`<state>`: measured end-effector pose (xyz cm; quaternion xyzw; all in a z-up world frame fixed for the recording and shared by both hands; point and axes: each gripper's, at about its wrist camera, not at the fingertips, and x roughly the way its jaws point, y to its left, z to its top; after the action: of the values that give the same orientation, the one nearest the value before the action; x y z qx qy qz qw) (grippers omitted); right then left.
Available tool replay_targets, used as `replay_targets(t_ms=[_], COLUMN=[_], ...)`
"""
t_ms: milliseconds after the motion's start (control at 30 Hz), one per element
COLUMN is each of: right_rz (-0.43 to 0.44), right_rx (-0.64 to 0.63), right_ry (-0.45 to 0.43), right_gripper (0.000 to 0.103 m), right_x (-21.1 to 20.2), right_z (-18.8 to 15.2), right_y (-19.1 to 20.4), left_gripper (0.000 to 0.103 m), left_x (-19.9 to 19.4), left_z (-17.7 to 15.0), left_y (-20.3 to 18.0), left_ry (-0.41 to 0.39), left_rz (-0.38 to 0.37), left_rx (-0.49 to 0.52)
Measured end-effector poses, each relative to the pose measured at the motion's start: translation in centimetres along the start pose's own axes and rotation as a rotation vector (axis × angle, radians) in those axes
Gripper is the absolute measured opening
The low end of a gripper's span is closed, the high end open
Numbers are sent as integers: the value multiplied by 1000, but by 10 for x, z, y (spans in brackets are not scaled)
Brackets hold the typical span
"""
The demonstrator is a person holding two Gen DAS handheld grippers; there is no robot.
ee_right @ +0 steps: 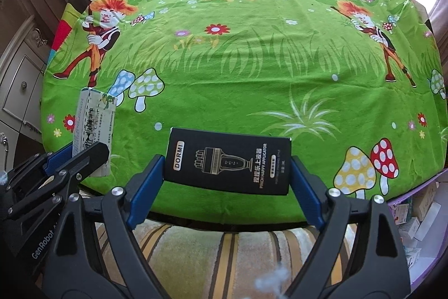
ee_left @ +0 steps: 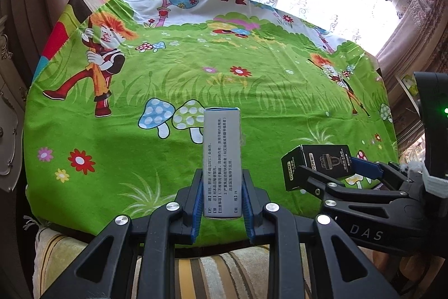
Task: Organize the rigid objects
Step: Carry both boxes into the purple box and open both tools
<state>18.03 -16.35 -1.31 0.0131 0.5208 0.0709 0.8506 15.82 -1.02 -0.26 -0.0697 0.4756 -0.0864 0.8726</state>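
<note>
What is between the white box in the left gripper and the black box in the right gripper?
Nothing solid: in the left wrist view only green printed cloth shows between the white box and the black DORMI box.

Black box [ee_right: 228, 161] showing "DORMI" on white label, plus gold "PINCH HAPPY APPLICATOR" beside Chinese line. Same black box [ee_left: 316, 167] showing "DORMI" twice in left wrist view. Right gripper [ee_left: 305, 181] body displaying "DAS". Left gripper [ee_right: 92, 156] body displaying "GenRobot". White-blue box [ee_left: 222, 161] carrying dense Chinese print, too small for reading, including "20°C".
</note>
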Motion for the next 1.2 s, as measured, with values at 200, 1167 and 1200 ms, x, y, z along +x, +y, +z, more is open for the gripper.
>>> replay_targets(t_ms=[200,1167,1200], right_rz=[-19,-181,-192], right_rx=[16,266,275], right_ry=[-57,-154,-154], right_gripper=[88,88,88], right_x=[-22,-111,-114], right_z=[-8,-99,-103], right_y=[-18,-199,-205], left_gripper=[25,26,26], left_x=[-9,-10,-9], left_z=[-2,-36,-38], left_y=[-28,-220,-228], left_ry=[-5,87,92], left_rz=[-27,-234,-244], left_rx=[52,351,362])
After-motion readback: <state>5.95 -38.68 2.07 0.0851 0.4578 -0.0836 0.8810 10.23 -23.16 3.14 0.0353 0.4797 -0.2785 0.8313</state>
